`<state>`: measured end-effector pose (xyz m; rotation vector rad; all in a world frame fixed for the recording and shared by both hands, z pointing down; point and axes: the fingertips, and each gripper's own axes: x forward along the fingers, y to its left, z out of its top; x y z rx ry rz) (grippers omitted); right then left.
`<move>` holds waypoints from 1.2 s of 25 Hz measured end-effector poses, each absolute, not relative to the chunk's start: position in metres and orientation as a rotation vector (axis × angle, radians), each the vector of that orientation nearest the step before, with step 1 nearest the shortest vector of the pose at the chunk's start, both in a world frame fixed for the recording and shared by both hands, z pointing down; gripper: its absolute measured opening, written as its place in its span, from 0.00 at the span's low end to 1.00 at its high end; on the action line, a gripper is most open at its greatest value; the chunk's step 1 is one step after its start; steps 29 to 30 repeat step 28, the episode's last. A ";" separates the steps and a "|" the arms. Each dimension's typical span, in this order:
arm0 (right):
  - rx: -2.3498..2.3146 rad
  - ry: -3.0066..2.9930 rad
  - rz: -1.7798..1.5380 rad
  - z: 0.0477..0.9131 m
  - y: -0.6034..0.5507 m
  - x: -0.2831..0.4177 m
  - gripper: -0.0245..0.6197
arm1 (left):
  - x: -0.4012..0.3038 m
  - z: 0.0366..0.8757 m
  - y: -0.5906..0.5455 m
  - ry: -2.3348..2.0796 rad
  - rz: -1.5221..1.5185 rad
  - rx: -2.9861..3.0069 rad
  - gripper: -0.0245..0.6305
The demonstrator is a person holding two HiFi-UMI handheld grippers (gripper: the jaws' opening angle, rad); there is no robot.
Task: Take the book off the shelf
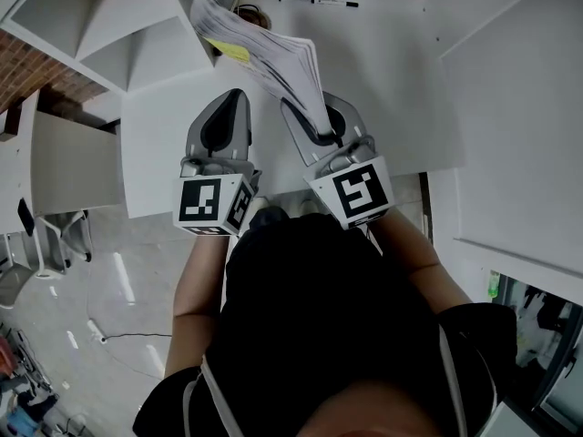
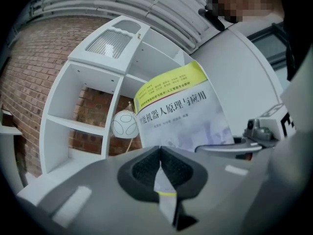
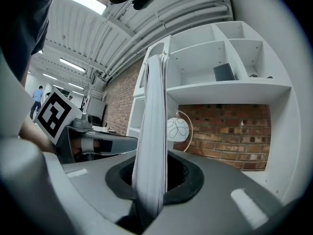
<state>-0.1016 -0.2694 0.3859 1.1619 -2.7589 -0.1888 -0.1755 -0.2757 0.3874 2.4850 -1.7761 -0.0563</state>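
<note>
While my right tongs point(image 1: 321, 127) bite down on the book point(image 1: 264, 48), it sticks out ahead of them over the white table point(image 1: 392, 89), off the shelf point(image 1: 118, 25), which stands well apart at the far left. From the head view the pages fan open and lean away to the left, passing in front of my left tongs point(image 1: 230, 103) without touching them.

Now the right gripper view: the right tongs point(image 3: 151, 180) are clamped on the book point(image 3: 152, 121), its page edge rising upright from between the pads. Behind it are the shelf point(image 3: 220, 58), a dark flat thing point(image 3: 224, 72) in one compartment, a white globe lamp point(image 3: 177, 129) and the brick wall point(image 3: 230, 126). The cover doesn't show from here.

The left gripper view gives me that cover: the book point(image 2: 178, 109) faces the camera, with a yellow band across the top and printed characters below. The left tongs point(image 2: 160, 153) have their tips pressed together and grip nothing that I can name. A pale sliver with a yellow line sits in the slit lower down; I can't tell what it is.

Only the head view shows the marker pen point(image 1: 326, 3) lying at the table's far edge.

Both forearms reach forward, bare. The tongs sit side by side and level, and their marker cubes point(image 1: 211, 203) face up at me.
</note>
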 end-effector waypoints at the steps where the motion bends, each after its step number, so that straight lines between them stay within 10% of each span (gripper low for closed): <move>1: 1.157 -2.759 -0.189 0.386 -0.269 -0.103 0.14 | -0.175 0.388 -0.276 -1.773 -0.059 2.486 0.05; 30: 1.131 -2.759 -0.149 0.391 -0.267 -0.107 0.14 | -0.166 0.391 -0.276 -1.754 -0.082 2.479 0.05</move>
